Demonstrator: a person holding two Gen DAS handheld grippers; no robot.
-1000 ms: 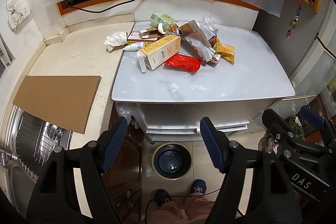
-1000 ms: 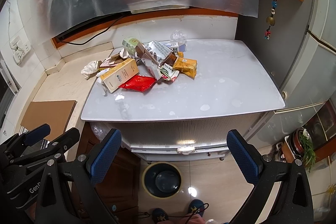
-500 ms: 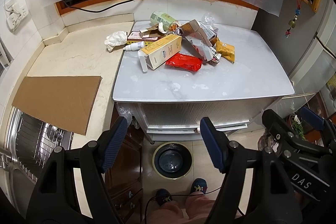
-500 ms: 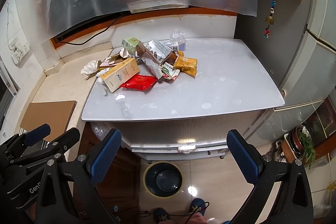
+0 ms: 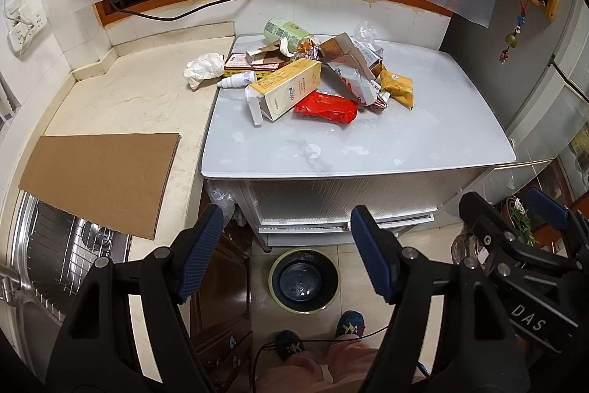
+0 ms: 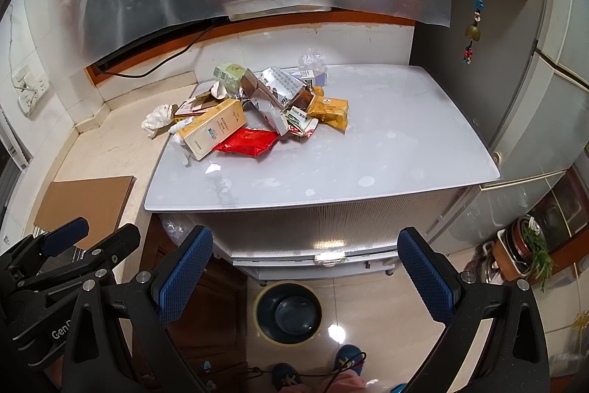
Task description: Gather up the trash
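The trash pile lies at the bench's far left corner; its yellow carton slants near-left to far-right. Both the left gripper and right gripper hang short of the bench, jaws wide apart, empty.

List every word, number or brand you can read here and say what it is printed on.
"DAS": white letters on the right tongs, seen from the left wrist.
"Gen", cut off after that: on the left tongs, seen from the right wrist.
"999": on the grey torn box in the pile.
Print on the cream box, green cup, yellow packet and red packet: too small or blurred to read.
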